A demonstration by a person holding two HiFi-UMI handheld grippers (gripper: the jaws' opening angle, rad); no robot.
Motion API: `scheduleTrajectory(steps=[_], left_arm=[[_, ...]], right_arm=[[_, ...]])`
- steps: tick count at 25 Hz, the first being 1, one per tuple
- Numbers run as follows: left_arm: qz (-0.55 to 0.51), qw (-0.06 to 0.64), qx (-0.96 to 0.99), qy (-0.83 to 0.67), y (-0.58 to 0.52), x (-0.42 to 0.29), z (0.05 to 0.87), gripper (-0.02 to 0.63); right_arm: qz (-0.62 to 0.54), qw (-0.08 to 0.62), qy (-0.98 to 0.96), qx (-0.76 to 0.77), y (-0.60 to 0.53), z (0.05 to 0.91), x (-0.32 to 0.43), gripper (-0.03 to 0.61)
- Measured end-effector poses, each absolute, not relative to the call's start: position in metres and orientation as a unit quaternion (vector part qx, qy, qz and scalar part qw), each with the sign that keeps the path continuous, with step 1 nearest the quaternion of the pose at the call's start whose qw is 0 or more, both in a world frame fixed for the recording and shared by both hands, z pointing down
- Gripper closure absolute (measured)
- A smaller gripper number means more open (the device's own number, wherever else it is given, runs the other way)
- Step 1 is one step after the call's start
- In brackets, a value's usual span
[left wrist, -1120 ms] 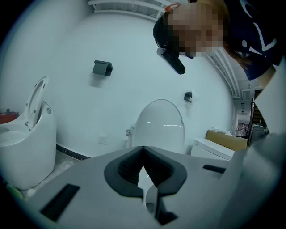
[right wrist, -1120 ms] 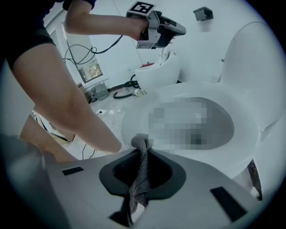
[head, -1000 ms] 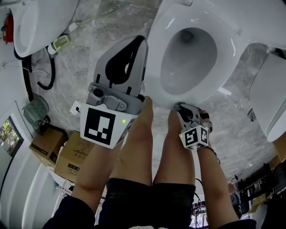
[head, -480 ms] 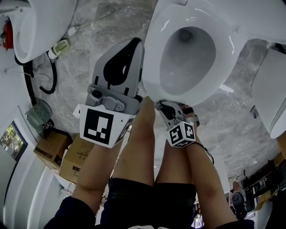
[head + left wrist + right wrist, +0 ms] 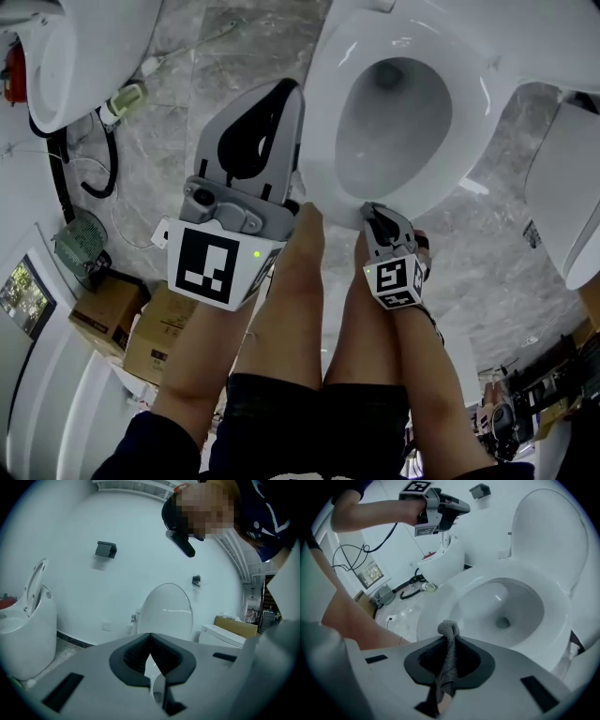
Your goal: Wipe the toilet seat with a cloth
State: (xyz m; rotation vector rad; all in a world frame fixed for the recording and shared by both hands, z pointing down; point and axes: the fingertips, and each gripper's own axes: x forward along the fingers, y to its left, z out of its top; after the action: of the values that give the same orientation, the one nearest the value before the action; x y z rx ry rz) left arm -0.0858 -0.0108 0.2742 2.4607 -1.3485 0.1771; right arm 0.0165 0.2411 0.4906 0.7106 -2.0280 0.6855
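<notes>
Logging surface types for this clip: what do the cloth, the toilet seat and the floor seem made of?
Cloth: grey knitted or woven textile, matt; a coarse mesh-like weave shows.
Toilet seat: white and glossy with sharp highlights; ceramic or hard plastic, cannot tell which.
Floor: grey with pale veins, fairly smooth; likely marble or marble-pattern tile.

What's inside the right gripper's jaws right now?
A grey knitted cloth is clamped inside the right gripper, its tip sticking out past the jaws toward the toilet seat. How much cloth trails behind the jaws is covered.
</notes>
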Motion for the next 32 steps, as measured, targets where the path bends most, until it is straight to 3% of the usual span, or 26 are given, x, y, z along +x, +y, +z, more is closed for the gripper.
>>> scheduleTrajectory(steps=[4, 8, 12, 20, 26, 32], left_arm=[[0.06, 0.164, 0.859, -0.481, -0.011, -0.094, 0.273, 0.6], [0.066, 0.162, 0.859, -0.48, -0.004, -0.096, 0.275, 0.6], [0.065, 0.164, 0.856, -0.486, -0.003, -0.098, 0.275, 0.6], [0.062, 0.161, 0.854, -0.491, -0.001, -0.111, 0.271, 0.6], [0.058, 0.165, 0.848, -0.501, -0.001, -0.12, 0.274, 0.6], [0.044, 0.174, 0.835, -0.52, -0.001, -0.132, 0.272, 0.6]], right_arm=[[0.283, 0.394, -0.827, 0.284, 0.211, 0.494, -0.04, 0.526], [0.301, 0.387, -0.818, 0.301, 0.182, 0.498, -0.05, 0.526], [0.285, 0.451, -0.803, 0.265, 0.208, 0.51, -0.017, 0.525], [0.238, 0.511, -0.777, 0.281, 0.219, 0.496, 0.061, 0.525], [0.295, 0.434, -0.819, 0.232, 0.239, 0.493, -0.016, 0.525], [0.191, 0.39, -0.89, 0.138, 0.233, 0.478, -0.09, 0.522]])
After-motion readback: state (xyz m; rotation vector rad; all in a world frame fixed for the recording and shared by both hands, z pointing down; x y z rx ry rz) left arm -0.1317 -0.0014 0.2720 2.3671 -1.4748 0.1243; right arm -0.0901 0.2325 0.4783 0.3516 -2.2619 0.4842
